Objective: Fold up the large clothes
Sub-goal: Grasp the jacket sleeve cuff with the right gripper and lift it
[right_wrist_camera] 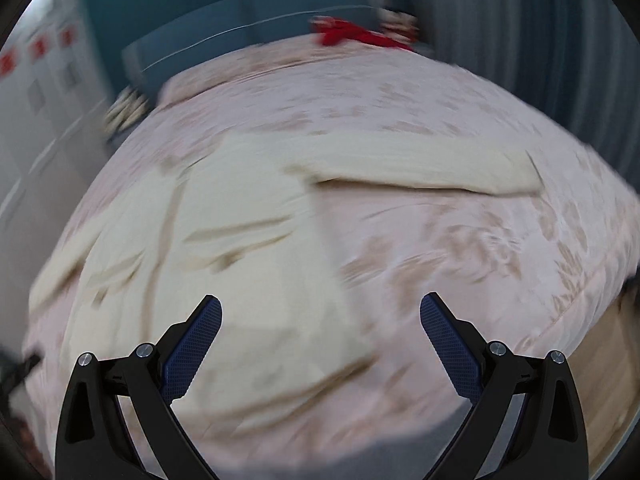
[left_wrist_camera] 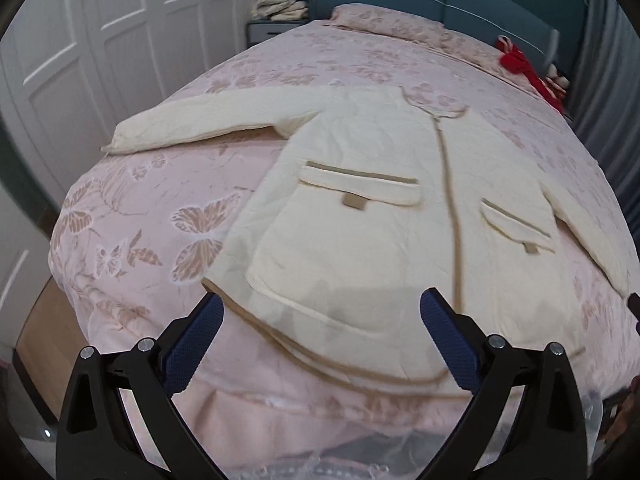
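Through my left camera the far left is white wardrobe doors [left_wrist_camera: 120, 20], sharp enough, with a strip of wooden floor [left_wrist_camera: 44, 332] below them cut off by the lens rim. The cream jacket [left_wrist_camera: 360, 200] lies front up on the pink butterfly bedspread [left_wrist_camera: 160, 216]; one sleeve [left_wrist_camera: 192, 124] stretches out flat to the left, while the other sleeve [left_wrist_camera: 592, 248] runs off toward the right edge and I cannot see its cuff. A dark shape [left_wrist_camera: 634, 304] pokes in at that edge, too cropped to identify. Something red [left_wrist_camera: 524, 68] sits by the pillow [left_wrist_camera: 392, 24], partly hidden past the bed's curve. My left gripper [left_wrist_camera: 322, 322] has its jaws spread wide, holding nothing; they hang above the jacket's hem [left_wrist_camera: 304, 352], and whether the blue pads [left_wrist_camera: 200, 336] touch cloth I cannot tell.

My right camera is badly smeared. The jacket [right_wrist_camera: 224, 240] fills the left and middle as a pale blur, a sleeve [right_wrist_camera: 420, 164] reaching out to the right across the bedspread [right_wrist_camera: 480, 264]; pockets and trim are only streaks. The red thing [right_wrist_camera: 352, 36] is a smudge at the top. My right gripper [right_wrist_camera: 320, 322] is likewise wide open and empty, poised over the jacket's near corner, contact unclear
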The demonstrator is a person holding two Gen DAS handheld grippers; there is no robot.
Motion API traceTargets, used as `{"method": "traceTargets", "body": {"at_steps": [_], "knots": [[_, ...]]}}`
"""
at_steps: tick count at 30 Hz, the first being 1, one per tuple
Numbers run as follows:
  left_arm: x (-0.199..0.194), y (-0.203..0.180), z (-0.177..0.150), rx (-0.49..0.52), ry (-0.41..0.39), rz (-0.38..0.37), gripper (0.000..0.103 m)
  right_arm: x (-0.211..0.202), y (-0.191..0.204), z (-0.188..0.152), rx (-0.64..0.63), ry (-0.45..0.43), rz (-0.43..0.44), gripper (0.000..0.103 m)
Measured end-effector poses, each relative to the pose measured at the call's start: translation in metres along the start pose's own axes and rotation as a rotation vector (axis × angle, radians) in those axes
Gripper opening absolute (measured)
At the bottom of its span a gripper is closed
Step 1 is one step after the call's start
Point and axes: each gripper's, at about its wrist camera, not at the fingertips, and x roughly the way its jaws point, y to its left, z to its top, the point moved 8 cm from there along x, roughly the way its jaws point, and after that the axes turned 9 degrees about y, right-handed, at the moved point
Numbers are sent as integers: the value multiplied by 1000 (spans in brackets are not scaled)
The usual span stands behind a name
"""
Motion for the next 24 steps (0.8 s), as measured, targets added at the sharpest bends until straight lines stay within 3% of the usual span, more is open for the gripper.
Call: {"method": "traceTargets", "body": {"at_steps": [5,8,11,16,18,20,22,24], "knots": [[33,21,29,-92,7,40,96,74,-137,70,308,41,-76,98],[47,28,48,-153,-37,79,96,105,-204,99,462,25,-83,98],[62,28,61,-193,-23,75,97,131,-261,114,609,17,-115,98],[95,15,77,-128,70,118,97,165,-303,117,724,43,-154,86],[104,9,82,-94,80,141,97,169,-302,126,725,3,-161,75],[109,4,88,-79,80,138,97,178,-287,146,695,11,-113,36],[113,2,93,-75,80,131,97,178,-260,167,661,-7,-84,15],[115,-1,100,-78,71,125,97,166,-220,194,596,-60,-22,13]]}}
